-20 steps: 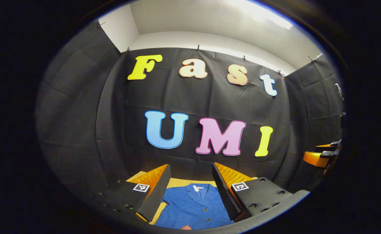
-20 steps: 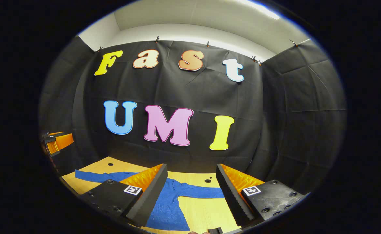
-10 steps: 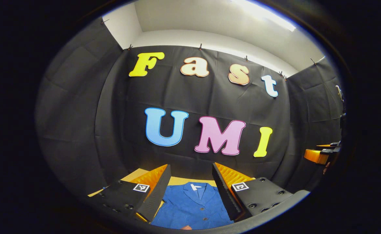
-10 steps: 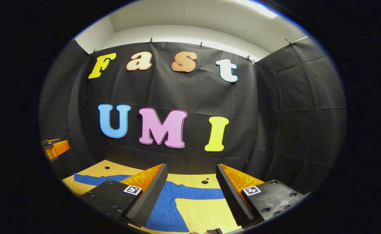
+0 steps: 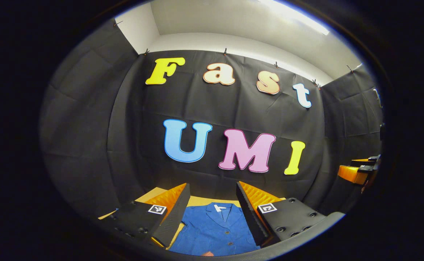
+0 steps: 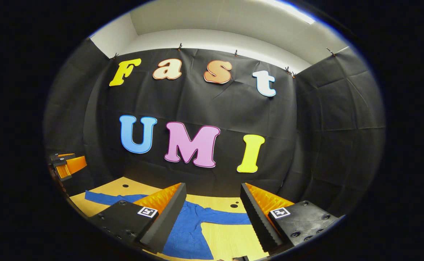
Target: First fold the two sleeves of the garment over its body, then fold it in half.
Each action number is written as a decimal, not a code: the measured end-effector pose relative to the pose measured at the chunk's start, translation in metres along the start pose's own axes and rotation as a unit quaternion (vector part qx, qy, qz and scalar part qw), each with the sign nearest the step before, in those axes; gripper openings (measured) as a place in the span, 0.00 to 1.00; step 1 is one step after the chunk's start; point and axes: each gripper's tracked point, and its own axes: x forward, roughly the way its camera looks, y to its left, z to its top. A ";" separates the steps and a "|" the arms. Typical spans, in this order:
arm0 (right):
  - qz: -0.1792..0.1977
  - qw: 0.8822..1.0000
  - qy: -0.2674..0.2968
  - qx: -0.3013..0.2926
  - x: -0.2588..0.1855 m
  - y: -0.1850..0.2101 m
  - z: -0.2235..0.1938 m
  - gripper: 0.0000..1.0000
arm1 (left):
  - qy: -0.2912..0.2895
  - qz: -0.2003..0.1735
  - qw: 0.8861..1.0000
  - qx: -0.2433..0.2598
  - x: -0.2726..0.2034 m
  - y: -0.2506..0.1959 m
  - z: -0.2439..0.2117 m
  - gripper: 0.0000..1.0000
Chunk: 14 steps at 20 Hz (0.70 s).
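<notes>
Wooden desk (image 6: 230,239) carries my blue garment (image 5: 215,232), sleeves apparently unfolded; both claws (left (image 5: 212,203), right (image 6: 212,203)) gape empty; next, descend onto a sleeve (image 6: 226,214).

Garment (image 5: 215,232) hem behind jaws

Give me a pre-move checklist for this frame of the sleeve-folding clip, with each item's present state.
1. Left gripper open and holding nothing: ok; the jaws stand wide apart with the blue garment seen between them.
2. Right gripper open and holding nothing: ok.
3. Garment lies flat on the wooden table, front up with its collar at the far end: ok.
4. Sleeves not yet folded: ok for starting; in the right gripper view one sleeve stretches out sideways and the other sleeve reaches the opposite way.
5. Grippers apart from each other: ok; each shows at the far edge of the other's view.
6. Height of the grippers above the cloth: cannot tell.
</notes>
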 end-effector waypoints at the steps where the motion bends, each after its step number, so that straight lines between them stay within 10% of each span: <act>1: 0.005 1.000 0.002 0.006 -0.001 0.004 0.001 0.96 | -0.003 0.000 1.000 0.003 -0.001 0.001 0.002 0.74; 14: 0.004 1.000 0.012 -0.009 0.010 0.016 -0.004 0.96 | -0.010 -0.004 1.000 -0.001 0.003 0.006 0.002 0.74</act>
